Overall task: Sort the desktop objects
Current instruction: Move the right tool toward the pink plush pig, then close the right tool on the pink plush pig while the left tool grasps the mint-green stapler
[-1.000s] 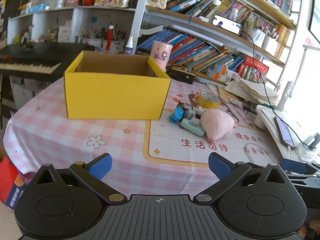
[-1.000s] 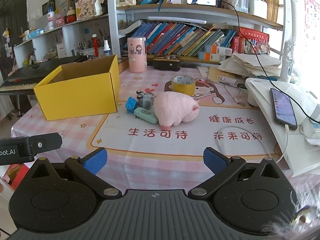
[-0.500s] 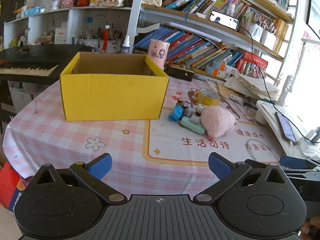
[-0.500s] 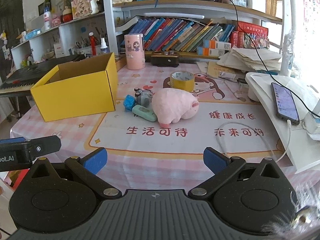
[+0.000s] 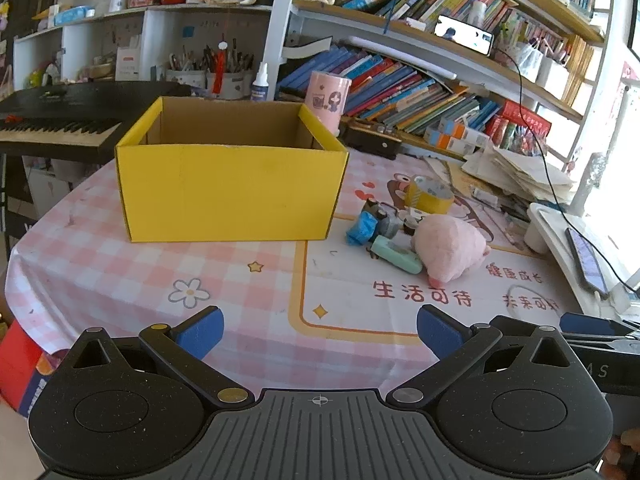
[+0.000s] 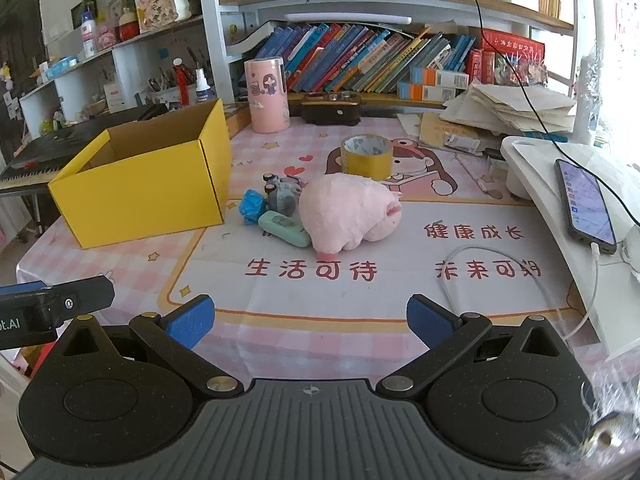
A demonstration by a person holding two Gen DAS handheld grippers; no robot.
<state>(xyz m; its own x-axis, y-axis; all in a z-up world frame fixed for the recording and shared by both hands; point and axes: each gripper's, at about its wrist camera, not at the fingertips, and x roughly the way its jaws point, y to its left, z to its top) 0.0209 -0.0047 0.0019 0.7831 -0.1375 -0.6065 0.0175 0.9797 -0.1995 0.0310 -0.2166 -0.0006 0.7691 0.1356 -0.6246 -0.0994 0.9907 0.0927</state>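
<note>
Left tongs: jaws spread wide, nothing between them. Right tongs: same, spread wide and empty. Both hover over the near edge of the counter.

Count on the counter: one yellow box, open top, at left; just right of it one cluster of small things. In the cluster: one pink plush, one mint case touching the plush, one blue crumpled item, one grey toy, which looks like a small camera but is hard to make out. One tape roll stands behind the cluster, apart from it. One pink canister further back.

Box floor is hidden from both views, so its contents can't be told. The toy is partly covered by the plush in the left view.

Surface: pink checked cloth with a printed mat. One phone on a white stand at right, cable attached. Bookshelves behind, a keyboard at left.
</note>
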